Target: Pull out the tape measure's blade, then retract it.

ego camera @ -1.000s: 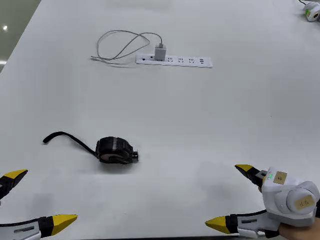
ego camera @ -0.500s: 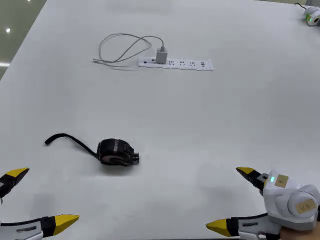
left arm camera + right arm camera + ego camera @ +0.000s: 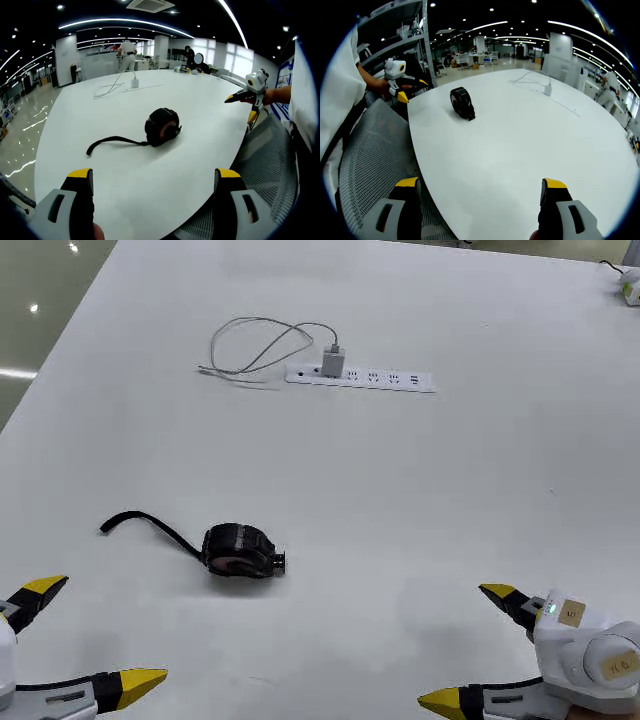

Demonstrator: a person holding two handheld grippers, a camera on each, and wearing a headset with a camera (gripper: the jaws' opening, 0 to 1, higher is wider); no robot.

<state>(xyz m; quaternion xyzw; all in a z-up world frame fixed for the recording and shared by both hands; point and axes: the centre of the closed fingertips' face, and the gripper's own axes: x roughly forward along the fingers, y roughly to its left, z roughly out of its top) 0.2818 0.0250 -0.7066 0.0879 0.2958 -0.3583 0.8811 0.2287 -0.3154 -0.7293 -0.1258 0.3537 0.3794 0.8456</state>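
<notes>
A black tape measure (image 3: 240, 550) lies on its side on the white table (image 3: 400, 490), its black wrist strap (image 3: 145, 525) trailing off to the left. The same tape measure (image 3: 162, 126) sits ahead of the left gripper (image 3: 150, 187), whose yellow-tipped jaws stand wide apart and hold nothing. In the head view the left gripper (image 3: 95, 635) hovers at the bottom left corner, short of the tape. At the bottom right, the right gripper (image 3: 480, 648) is open too, and the tape measure (image 3: 462, 103) lies far off from the right gripper (image 3: 477, 190). No blade is drawn out.
A white power strip (image 3: 365, 378) with a plugged charger (image 3: 332, 364) and a looped white cable (image 3: 255, 345) lies at the far side of the table. A small white device (image 3: 630, 285) sits at the far right corner. A grey mesh chair (image 3: 375, 165) stands at the table's near edge.
The head camera has tilted, so everything sits slightly lower and to the right in the picture. Both grippers stay open near the front edge; the tape measure has not moved.
</notes>
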